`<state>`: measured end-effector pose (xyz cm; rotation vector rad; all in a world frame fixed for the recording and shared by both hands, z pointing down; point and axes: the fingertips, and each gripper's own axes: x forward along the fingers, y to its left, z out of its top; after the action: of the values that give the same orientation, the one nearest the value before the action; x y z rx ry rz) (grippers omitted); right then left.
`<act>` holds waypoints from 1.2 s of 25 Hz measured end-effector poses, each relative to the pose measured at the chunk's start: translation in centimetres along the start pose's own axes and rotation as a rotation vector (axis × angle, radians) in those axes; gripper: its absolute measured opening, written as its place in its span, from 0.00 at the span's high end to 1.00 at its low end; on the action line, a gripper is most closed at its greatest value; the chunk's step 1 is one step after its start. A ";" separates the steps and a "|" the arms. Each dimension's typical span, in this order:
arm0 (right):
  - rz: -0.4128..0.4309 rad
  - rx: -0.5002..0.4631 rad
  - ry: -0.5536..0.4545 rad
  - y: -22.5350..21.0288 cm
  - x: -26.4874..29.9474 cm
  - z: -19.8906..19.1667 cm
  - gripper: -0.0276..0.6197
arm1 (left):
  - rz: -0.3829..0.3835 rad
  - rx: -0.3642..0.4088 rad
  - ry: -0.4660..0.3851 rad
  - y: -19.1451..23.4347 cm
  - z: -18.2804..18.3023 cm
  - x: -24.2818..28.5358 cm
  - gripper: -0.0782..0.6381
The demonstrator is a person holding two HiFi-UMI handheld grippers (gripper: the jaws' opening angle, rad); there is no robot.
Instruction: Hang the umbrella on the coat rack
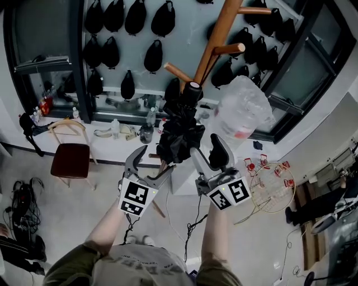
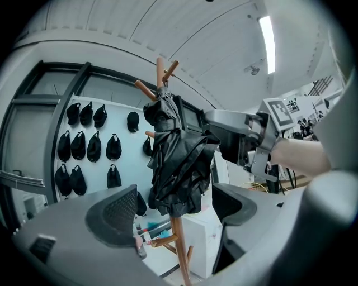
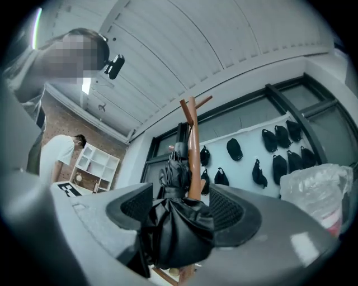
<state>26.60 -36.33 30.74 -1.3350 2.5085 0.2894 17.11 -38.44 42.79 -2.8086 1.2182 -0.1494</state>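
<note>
A folded black umbrella hangs along the wooden coat rack, its top end just under a low peg. My left gripper is open just left of the umbrella's bunched lower fabric; in the left gripper view the umbrella hangs beyond the jaws, apart from both pads. My right gripper is open on the umbrella's right. In the right gripper view the fabric bulges between the wide-set jaws of the right gripper, with the rack pole behind it.
Rows of black caps hang on the wall behind the rack. A bulky thing wrapped in clear plastic stands right of the pole. A wooden chair with a red seat is at the left. A person in white stands by white shelves.
</note>
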 end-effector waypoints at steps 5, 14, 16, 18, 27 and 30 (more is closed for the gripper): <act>-0.098 -0.022 -0.010 0.8 -2.9 -1.2 0.48 | 0.029 -0.005 -0.002 0.1 -0.6 -0.9 0.31; -0.210 0.009 0.005 2.7 -6.9 -3.9 0.49 | 0.066 -0.059 0.000 -0.2 -2.2 -3.1 0.34; -0.248 0.001 0.022 3.1 -7.6 -4.5 0.49 | 0.090 -0.062 -0.013 -0.2 -2.2 -3.7 0.41; -0.279 -0.002 0.034 3.5 -8.1 -5.0 0.50 | 0.120 -0.064 -0.036 -0.1 -2.1 -4.3 0.48; -0.401 0.012 0.045 3.3 -10.0 -6.4 0.85 | 0.237 -0.064 -0.097 0.7 -2.6 -6.2 0.82; -0.392 -0.012 0.053 3.8 -9.8 -6.6 0.85 | 0.249 -0.063 -0.112 0.9 -2.5 -6.5 0.85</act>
<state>27.58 -28.65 40.40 -1.8168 2.2197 0.1838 11.71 -34.36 44.77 -2.6433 1.5541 0.0609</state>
